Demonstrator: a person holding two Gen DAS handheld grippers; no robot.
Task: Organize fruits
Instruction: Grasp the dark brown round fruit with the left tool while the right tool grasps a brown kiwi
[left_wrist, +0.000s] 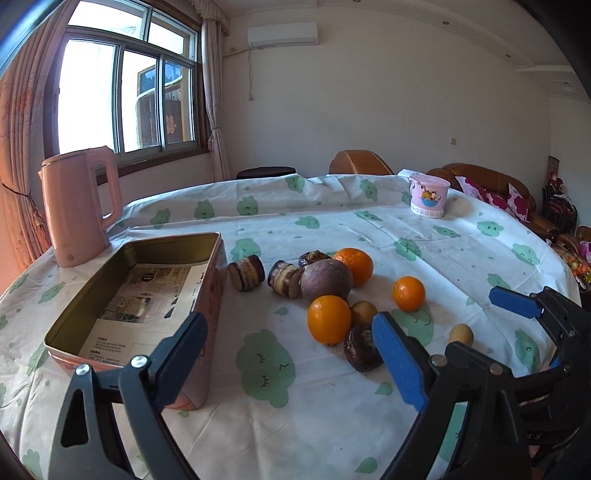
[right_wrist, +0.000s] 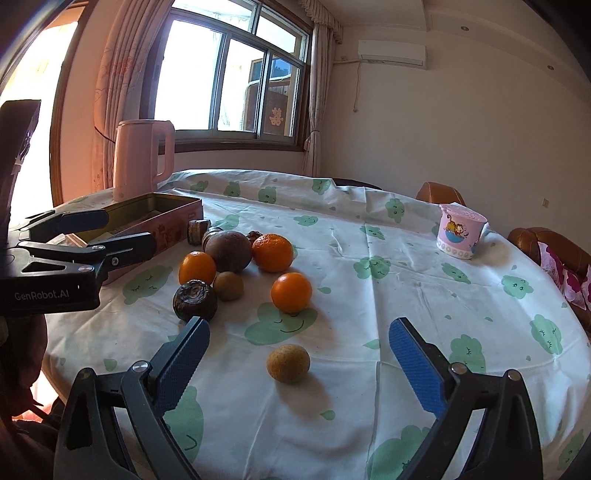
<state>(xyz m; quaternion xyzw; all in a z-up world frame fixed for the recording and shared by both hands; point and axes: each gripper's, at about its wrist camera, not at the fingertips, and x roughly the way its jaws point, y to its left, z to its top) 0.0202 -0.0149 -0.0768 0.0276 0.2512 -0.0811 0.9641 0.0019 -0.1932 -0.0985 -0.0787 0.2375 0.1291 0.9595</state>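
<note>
Three oranges lie mid-table around a round purple fruit, with two small brown fruits and a dark wrinkled one. An open pink tin box stands to their left. My left gripper hovers open between the box and the fruit pile, nothing in it. My right gripper is open above the cloth. A small tan fruit lies on the table between its blue pads, untouched. The left gripper also shows at the left of the right wrist view.
A pink kettle stands behind the box near the table's left edge. A pink cartoon cup sits at the far right. Two short brown cylinders lie beside the box. The round table wears a white cloth with green prints.
</note>
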